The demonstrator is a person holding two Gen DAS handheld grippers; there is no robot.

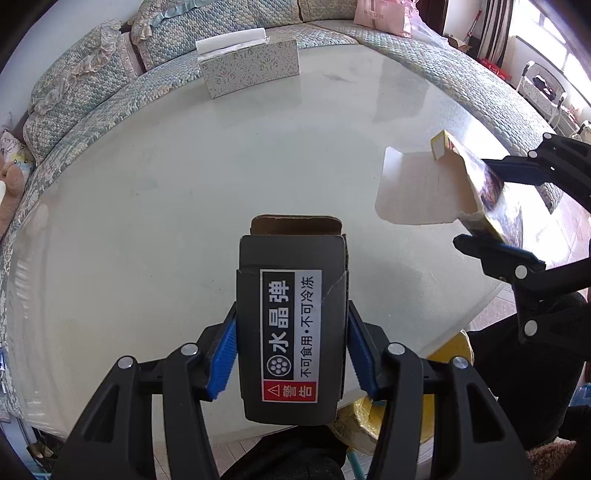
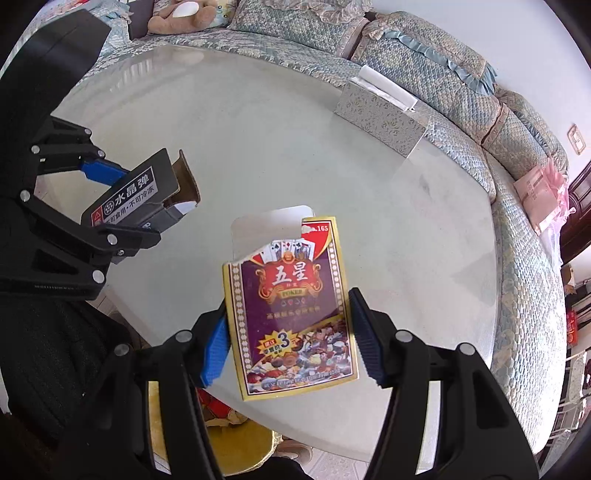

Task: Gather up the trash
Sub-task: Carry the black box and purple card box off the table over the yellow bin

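My left gripper (image 1: 291, 339) is shut on a dark grey cardboard box (image 1: 291, 325) with a white, black and red label, open flap pointing forward, held above the near edge of the round glass table (image 1: 184, 184). My right gripper (image 2: 290, 332) is shut on an empty playing-card box (image 2: 291, 317), purple and yellow with a torn-open flap, also above the table's near edge. In the left wrist view the right gripper (image 1: 491, 199) with the card box (image 1: 480, 184) is at the right. In the right wrist view the left gripper (image 2: 122, 199) with the grey box (image 2: 136, 199) is at the left.
A patterned tissue box (image 1: 251, 66) stands at the table's far side. A curved blue-green sofa (image 1: 92, 92) wraps around the table, with a pink bag (image 1: 382, 16) on it. A yellow container (image 1: 373, 417) sits on the floor below the table's near edge.
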